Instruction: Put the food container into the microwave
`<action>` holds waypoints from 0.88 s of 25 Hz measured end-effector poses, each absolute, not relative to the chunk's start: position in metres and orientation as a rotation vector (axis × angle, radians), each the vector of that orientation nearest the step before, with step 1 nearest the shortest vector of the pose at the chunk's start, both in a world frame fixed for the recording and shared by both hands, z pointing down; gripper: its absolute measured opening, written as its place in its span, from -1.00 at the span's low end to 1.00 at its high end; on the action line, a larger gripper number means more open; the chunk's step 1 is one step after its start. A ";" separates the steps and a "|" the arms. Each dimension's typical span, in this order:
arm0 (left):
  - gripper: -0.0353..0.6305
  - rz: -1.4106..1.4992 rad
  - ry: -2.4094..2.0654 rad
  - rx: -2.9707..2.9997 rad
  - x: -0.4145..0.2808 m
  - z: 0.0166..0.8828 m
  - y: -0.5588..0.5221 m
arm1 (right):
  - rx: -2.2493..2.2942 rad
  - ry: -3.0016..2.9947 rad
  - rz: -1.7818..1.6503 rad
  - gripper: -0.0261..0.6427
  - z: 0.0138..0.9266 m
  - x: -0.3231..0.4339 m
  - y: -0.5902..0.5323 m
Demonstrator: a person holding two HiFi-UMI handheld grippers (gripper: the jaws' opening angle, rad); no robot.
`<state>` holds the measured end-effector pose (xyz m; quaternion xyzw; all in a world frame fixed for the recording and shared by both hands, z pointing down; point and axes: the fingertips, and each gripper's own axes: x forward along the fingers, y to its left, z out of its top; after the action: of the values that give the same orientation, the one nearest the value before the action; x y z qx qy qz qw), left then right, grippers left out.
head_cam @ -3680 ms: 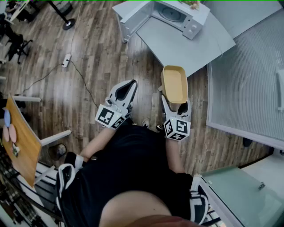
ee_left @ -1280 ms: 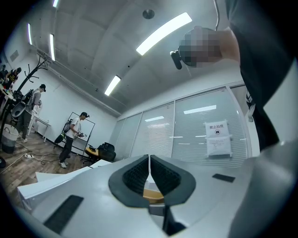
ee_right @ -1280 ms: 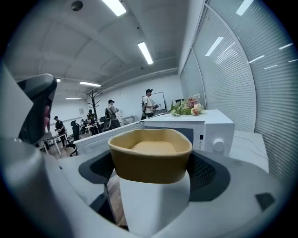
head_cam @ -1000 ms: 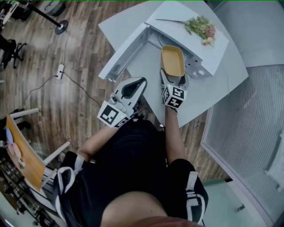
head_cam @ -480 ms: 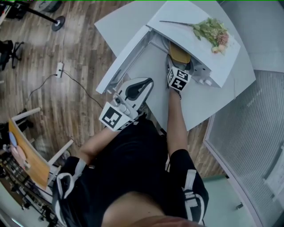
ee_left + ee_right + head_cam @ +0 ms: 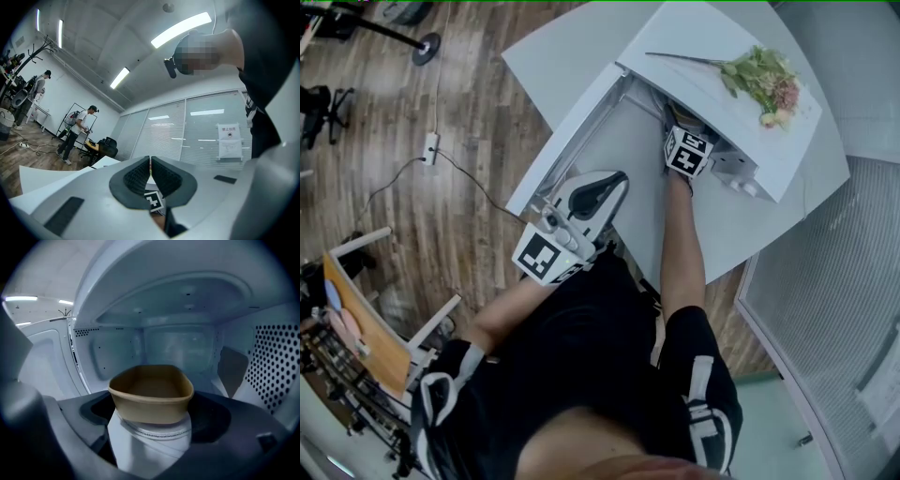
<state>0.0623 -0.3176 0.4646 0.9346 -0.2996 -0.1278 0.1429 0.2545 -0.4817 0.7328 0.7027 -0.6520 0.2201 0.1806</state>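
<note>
Your right gripper (image 6: 154, 411) reaches into the open microwave (image 6: 675, 47), its jaws set against the sides of the near end of the tan food container (image 6: 152, 390); the container sits level inside the cavity, just above the glass turntable (image 6: 159, 430), though you cannot tell whether it touches it; the door (image 6: 572, 141) hangs open to your left; your left gripper (image 6: 609, 183) hovers outside, beside the door, jaws pressed together on nothing; a flower sprig (image 6: 764, 80) lies on the microwave's top.
</note>
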 end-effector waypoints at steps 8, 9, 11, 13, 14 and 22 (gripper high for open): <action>-0.80 -0.351 -0.868 2.677 0.060 0.472 -0.320 | 1.934 -1.805 0.671 0.58 0.759 0.259 -0.482; -0.80 -0.350 -0.867 2.677 0.060 0.473 -0.319 | 1.930 -1.803 0.676 0.58 0.762 0.259 -0.482; -0.80 -0.351 -0.863 2.681 0.060 0.473 -0.316 | 1.920 -1.803 0.688 0.58 0.768 0.258 -0.481; -0.80 -0.349 -0.856 2.683 0.061 0.473 -0.313 | 1.913 -1.810 0.693 0.58 0.771 0.258 -0.480; -0.80 -0.347 -0.852 2.682 0.061 0.473 -0.311 | 1.910 -1.813 0.694 0.58 0.771 0.258 -0.479; -0.80 -0.350 -0.840 2.709 0.061 0.462 -0.294 | 1.961 -1.817 0.672 0.59 0.744 0.255 -0.460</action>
<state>0.0607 -0.2940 0.4618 0.9384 -0.2910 -0.1213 0.1413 0.2547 -0.4603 0.7435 0.6983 -0.6470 0.2391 0.1914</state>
